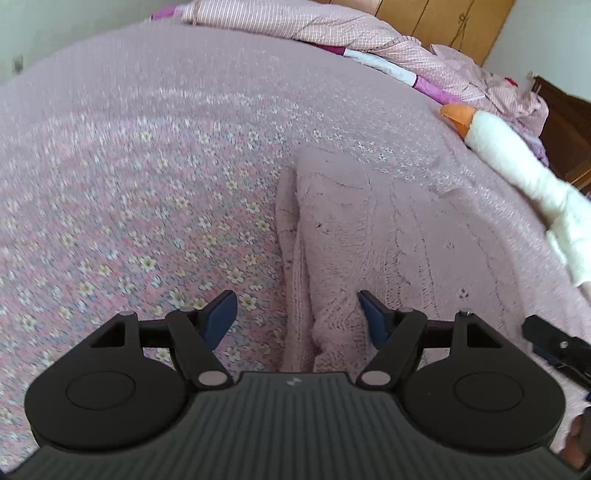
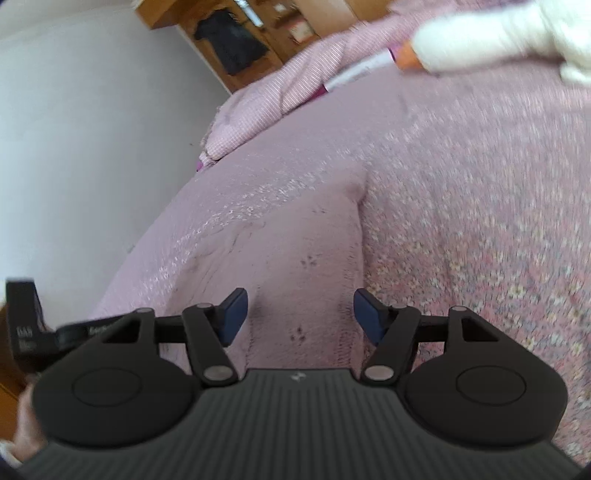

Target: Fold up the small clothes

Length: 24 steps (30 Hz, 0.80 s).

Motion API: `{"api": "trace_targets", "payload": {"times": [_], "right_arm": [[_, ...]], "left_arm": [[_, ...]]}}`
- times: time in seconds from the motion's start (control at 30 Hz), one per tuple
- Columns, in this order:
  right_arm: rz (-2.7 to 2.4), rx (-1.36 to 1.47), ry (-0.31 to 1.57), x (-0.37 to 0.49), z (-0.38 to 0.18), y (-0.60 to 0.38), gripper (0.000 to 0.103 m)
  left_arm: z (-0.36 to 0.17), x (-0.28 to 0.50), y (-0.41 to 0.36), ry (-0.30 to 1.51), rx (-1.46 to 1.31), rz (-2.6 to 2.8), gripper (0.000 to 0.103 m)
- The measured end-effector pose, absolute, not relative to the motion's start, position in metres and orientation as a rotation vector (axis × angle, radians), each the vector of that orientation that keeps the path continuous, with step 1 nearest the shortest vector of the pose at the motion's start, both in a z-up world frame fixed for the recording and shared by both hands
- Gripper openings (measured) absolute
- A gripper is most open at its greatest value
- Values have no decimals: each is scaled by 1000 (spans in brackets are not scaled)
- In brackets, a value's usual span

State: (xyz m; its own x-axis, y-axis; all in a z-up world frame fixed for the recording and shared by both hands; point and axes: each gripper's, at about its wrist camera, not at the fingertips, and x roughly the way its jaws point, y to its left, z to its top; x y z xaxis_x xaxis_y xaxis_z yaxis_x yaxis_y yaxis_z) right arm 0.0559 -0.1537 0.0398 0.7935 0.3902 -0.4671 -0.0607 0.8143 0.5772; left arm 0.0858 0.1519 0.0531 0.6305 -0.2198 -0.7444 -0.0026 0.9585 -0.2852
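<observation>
A small pale pink knitted garment [image 1: 373,236] lies folded on the flowered pink bedspread [image 1: 129,192]. Its near left corner sits between the blue pads of my left gripper [image 1: 297,314], which is open and holds nothing. In the right wrist view the same garment [image 2: 280,251] stretches away from my right gripper [image 2: 300,314]. That gripper is also open, with the knit's near edge under the gap between its fingers. The other gripper's black body [image 1: 554,343] shows at the right edge of the left wrist view.
A white plush toy with an orange beak [image 1: 517,158] lies along the bed's right side. A checked pink quilt [image 1: 314,26] is bunched at the far end. Wooden wardrobe doors [image 1: 443,22] and a white wall [image 2: 74,147] stand beyond the bed.
</observation>
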Motion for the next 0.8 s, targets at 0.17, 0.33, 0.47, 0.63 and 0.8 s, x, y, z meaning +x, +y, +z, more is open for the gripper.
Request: {"api": "trace_targets", "payload": {"times": [0.17, 0.33, 0.47, 0.63, 0.8], "right_arm": [[325, 649, 696, 76, 25, -163, 75], [383, 705, 748, 91, 8, -163, 75], [420, 711, 734, 97, 2, -162, 75], [456, 725, 735, 110, -1, -160, 76], [472, 723, 722, 119, -1, -161, 62]], "left_arm": [[49, 95, 159, 924, -359, -247, 77], [38, 102, 158, 940, -394, -294, 77], [28, 111, 158, 959, -508, -364, 77], [20, 116, 156, 932, -546, -409, 77], [19, 113, 151, 893, -540, -422, 62]]}}
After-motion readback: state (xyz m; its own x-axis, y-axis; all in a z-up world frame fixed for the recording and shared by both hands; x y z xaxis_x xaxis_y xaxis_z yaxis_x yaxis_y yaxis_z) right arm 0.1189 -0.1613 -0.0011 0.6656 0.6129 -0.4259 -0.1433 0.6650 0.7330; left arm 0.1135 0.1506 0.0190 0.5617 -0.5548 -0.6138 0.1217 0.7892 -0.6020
